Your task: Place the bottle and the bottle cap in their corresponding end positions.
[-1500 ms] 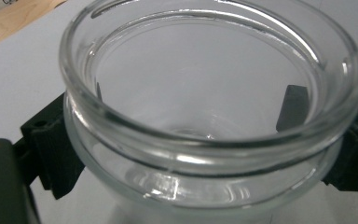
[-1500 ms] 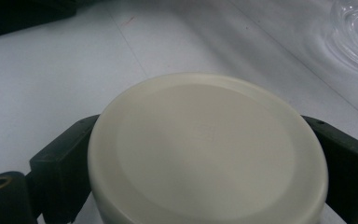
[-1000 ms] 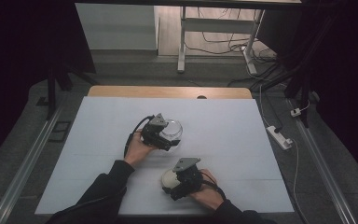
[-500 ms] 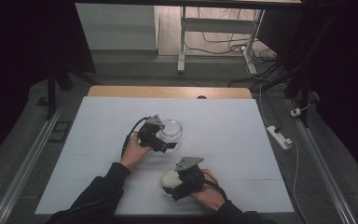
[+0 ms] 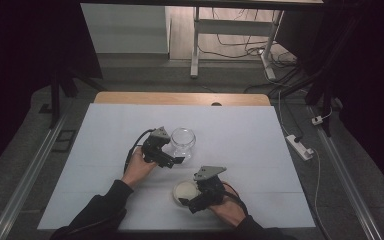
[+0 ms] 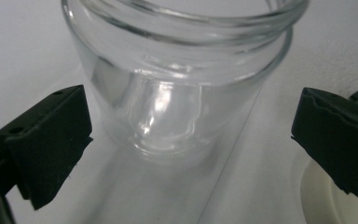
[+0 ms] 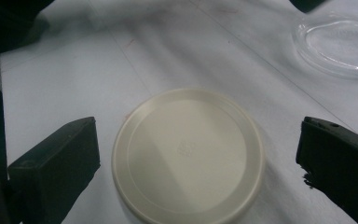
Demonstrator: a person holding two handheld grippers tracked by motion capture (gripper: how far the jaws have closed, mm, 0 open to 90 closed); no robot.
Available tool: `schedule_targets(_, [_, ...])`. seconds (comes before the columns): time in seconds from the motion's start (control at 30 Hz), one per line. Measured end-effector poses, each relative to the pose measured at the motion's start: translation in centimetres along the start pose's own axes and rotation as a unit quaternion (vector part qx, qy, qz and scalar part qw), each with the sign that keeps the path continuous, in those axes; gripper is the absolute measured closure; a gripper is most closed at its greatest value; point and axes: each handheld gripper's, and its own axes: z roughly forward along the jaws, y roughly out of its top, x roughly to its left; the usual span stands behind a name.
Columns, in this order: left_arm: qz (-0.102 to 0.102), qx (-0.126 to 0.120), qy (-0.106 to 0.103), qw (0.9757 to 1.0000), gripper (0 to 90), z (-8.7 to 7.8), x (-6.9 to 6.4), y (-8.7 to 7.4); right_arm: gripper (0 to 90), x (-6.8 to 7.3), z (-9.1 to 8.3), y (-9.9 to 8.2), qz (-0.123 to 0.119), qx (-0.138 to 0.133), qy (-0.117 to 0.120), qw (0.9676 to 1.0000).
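Glass jar (image 5: 183, 141) blocks table (image 5: 260, 150) centre, cream lid (image 5: 185, 190) just nearer — right half open.

Clear glossy glass jar (image 6: 182, 88), matt cream plastic lid (image 7: 189, 156)

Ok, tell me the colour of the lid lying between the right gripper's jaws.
Cream, a plain off-white; the lid shows best in the right gripper view.
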Motion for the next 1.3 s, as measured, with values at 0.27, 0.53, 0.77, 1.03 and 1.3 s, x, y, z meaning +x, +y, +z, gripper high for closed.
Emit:
schedule_targets(0.27, [-0.008, -0.007, -0.009, 0.9999, 0.0, -1.8, -0.8, -0.9, 0.0, 0.1, -0.7, -0.1, -0.001, -0.005, 0.001, 1.0000])
schedule_targets(0.53, [-0.008, -0.021, -0.019, 0.9996, 0.0, -3.5, -2.1, -1.6, 0.0, 0.0, -1.6, 0.0, -0.002, -0.013, -0.008, 0.9999])
schedule_targets(0.77, [-0.008, -0.024, -0.026, 0.9994, 0.0, -4.5, -3.1, -2.5, 0.0, -0.2, -2.8, -0.1, 0.000, -0.015, -0.017, 0.9997])
schedule_targets(1.03, [0.005, -0.011, -0.022, 0.9997, 0.0, -5.1, -4.6, -3.3, 0.0, -0.3, -3.7, -0.6, 0.006, -0.011, -0.026, 0.9996])
schedule_targets(1.3, [0.010, -0.006, -0.021, 0.9997, 0.0, -6.1, -5.8, -4.4, 0.0, -0.2, -4.6, -1.4, 0.012, -0.008, -0.031, 0.9994])
